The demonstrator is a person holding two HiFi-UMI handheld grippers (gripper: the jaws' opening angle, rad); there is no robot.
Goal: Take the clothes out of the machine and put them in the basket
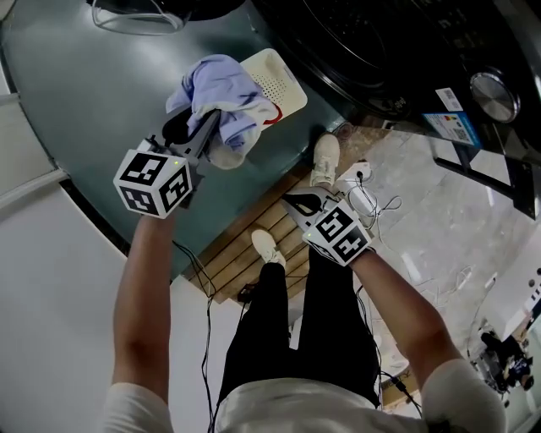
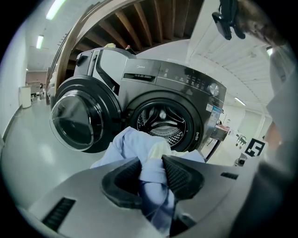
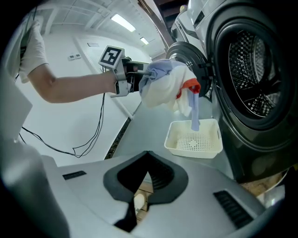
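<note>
My left gripper (image 1: 207,125) is shut on a bundle of clothes (image 1: 221,100), light blue and white with a bit of red. In the left gripper view the pads (image 2: 179,174) pinch light blue cloth (image 2: 151,186). The bundle hangs over the white perforated basket (image 1: 283,80) on the grey floor. In the right gripper view a blue strip of the clothes (image 3: 170,88) dangles into the basket (image 3: 193,139). The dark washing machine (image 2: 186,93) stands with its door (image 2: 77,121) open and its drum (image 3: 253,74) showing. My right gripper (image 1: 303,203) is shut with nothing in it, low near the person's feet.
The open round door (image 1: 135,17) juts out left of the machine. A wooden strip (image 1: 254,245) and cables (image 1: 380,207) lie on the floor by the person's white shoes (image 1: 325,156). A black cable (image 3: 93,135) trails from the left arm.
</note>
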